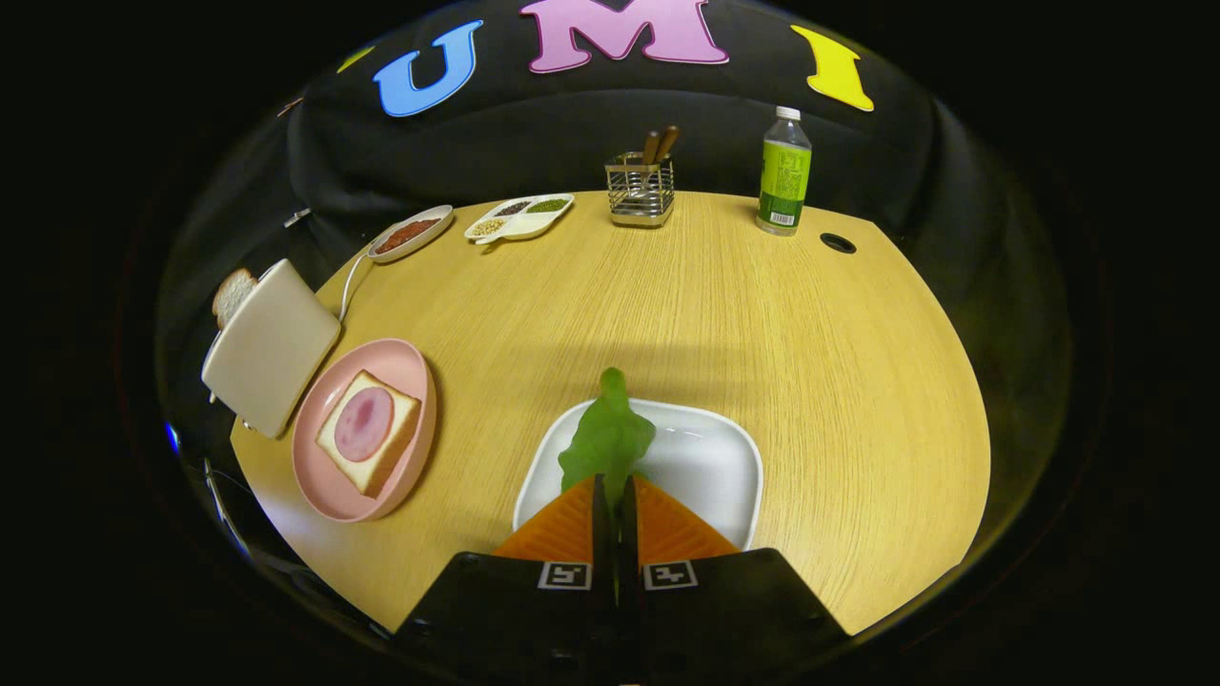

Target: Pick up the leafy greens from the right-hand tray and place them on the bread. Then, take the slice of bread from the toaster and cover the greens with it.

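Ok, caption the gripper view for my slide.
Gripper shut on green leafy lettuce over square white tray; ham-topped bread slice waits on round pink plate.

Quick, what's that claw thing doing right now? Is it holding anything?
Gripper: closed, both fingers pinching the near end of the leafy greens above the white tray.

far table edge: utensil holder (640,191) | green bottle (783,171) | divided dish (519,217) | oval dish (411,233)

Green leaf (606,440) pinched upright above white tray (710,467).
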A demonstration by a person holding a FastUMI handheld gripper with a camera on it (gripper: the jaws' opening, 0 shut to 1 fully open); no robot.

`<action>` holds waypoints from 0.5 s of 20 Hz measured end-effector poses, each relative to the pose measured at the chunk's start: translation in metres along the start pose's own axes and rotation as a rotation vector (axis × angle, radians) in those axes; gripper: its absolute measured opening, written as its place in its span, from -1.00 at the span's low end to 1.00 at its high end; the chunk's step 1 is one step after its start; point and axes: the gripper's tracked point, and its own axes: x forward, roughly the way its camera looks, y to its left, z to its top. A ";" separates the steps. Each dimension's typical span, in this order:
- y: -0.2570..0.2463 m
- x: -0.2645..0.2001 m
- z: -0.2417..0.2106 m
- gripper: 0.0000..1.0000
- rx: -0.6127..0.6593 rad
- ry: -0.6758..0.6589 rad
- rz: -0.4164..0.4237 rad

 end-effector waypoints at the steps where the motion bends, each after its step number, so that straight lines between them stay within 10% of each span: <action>1: 0.002 -0.005 0.006 -0.90 -0.005 -0.005 -0.007; 10: 0.050 -0.055 0.055 -0.90 -0.026 -0.067 -0.003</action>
